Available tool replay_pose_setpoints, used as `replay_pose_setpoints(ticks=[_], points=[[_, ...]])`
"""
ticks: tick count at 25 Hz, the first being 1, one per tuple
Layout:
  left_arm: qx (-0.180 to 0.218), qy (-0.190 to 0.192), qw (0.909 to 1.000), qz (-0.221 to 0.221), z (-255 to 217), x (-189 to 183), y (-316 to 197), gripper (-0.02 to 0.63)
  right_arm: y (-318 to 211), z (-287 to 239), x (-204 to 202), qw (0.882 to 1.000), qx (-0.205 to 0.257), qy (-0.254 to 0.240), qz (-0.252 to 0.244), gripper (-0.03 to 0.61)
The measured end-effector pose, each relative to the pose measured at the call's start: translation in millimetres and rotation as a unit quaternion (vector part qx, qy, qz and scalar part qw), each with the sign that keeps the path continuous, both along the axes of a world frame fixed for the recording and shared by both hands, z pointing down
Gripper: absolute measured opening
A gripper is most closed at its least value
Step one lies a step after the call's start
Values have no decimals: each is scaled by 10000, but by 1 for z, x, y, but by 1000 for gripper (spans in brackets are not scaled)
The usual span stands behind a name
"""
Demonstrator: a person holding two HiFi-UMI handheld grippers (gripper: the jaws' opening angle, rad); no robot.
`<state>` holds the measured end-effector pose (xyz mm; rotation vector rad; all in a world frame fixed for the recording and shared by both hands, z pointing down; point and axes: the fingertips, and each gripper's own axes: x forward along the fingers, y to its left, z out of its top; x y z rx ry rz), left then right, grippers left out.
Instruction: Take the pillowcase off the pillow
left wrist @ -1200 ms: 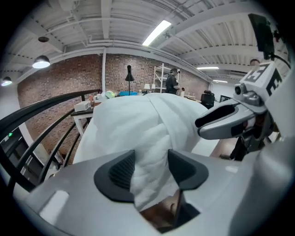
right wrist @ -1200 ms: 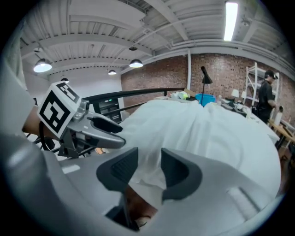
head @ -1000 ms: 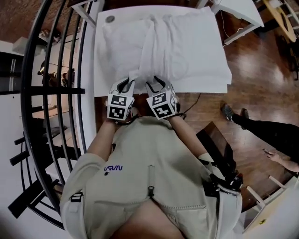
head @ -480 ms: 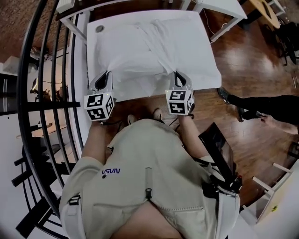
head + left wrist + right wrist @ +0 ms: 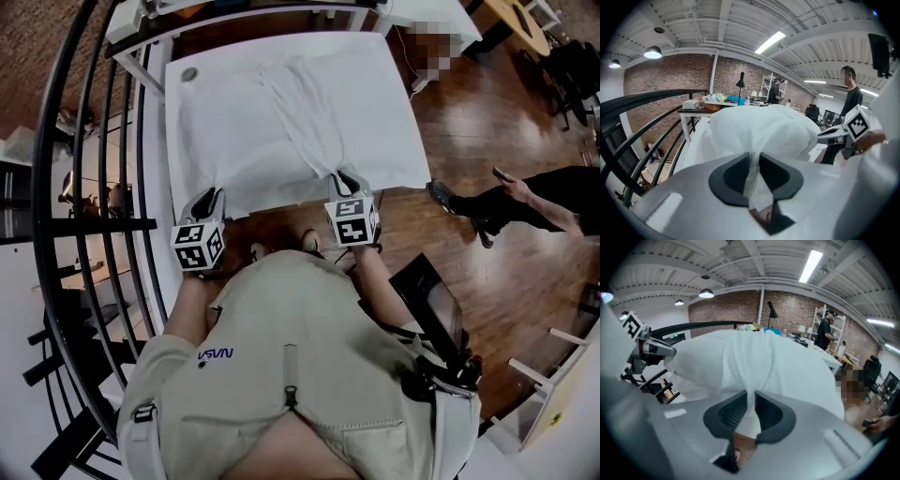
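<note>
A white pillowcase (image 5: 281, 122) with the pillow inside lies across a white table (image 5: 405, 141), a bunched fold running down its middle. My left gripper (image 5: 210, 197) is at the near left corner, shut on a pinch of the pillowcase (image 5: 759, 131); the cloth runs between its black pads (image 5: 736, 173). My right gripper (image 5: 345, 178) is at the near end of the middle fold, shut on the pillowcase (image 5: 745, 357) there. Both jaws have just been opening slightly, with cloth still pinched between them. In the gripper views the cloth rises taut from the left gripper (image 5: 753, 157) and the right gripper (image 5: 751, 397).
A black metal railing (image 5: 94, 187) curves along the left of the table. A person (image 5: 534, 202) stands on the wooden floor to the right. A dark flat case (image 5: 431, 300) sits by my right side. A small grey disc (image 5: 189, 73) lies on the table's far left corner.
The two grippers, side by side at the middle of the near edge a second ago, have moved apart. The left went to the near left corner. The pillowcase now lies flatter and wider.
</note>
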<state>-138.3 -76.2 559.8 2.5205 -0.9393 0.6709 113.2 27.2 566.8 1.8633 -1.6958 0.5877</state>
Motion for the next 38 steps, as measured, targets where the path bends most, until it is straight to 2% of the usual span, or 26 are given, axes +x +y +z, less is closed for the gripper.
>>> replay_pose_setpoints(ticks=[4,10,15,22,27,32,38], points=[[-13,229,9997,45,-28,5,3,103,4,-20,-8,9991,335,-217,-172,63],[474,571,9972,-46,-80,32,2,117,4,-58,-13,9936,878,-508,-487,63],[599,424,9972,137,-91,67,-9,195,-9,-81,13,9885,1278,-527,-611,63],[881,242,9948,445,-109,101,-39,211,-51,-114,34,9839,1592,-472,-661,63],[843,551,9911,873,-116,135,-87,232,-95,-141,42,9849,1524,-184,-801,63],[902,641,9859,1254,-113,152,-144,276,-149,-157,31,9853,1372,51,-1017,63],[697,340,9874,1377,-92,170,-182,302,-210,-158,34,9862,1168,27,-1170,64]])
